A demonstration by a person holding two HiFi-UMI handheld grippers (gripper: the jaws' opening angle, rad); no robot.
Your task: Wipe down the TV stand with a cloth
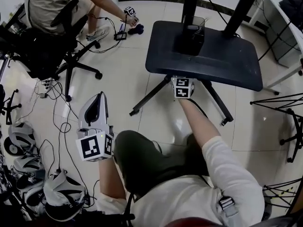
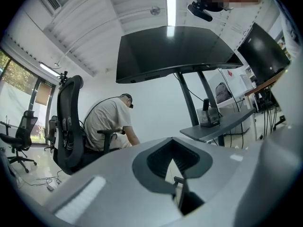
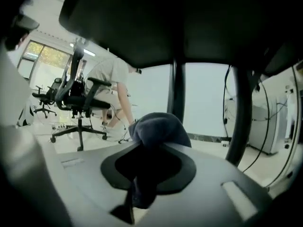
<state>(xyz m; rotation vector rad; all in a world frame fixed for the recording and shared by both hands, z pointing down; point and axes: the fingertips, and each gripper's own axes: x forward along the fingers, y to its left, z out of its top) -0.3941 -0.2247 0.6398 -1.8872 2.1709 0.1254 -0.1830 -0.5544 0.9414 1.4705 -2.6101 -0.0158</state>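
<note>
The TV stand's dark shelf stands ahead of me on splayed black legs. My right gripper is tucked under the shelf's front edge, only its marker cube showing. In the right gripper view my right gripper is shut on a dark blue cloth, with the shelf's black underside just above it. My left gripper hangs over the floor to the left, well apart from the stand. The left gripper view shows my left gripper shut and empty, with the shelf and the big dark screen beyond.
A person sits in a black office chair at the back left, reaching to another gripper and a dark cloth on the floor. Cables and headsets lie left. Black frames stand right.
</note>
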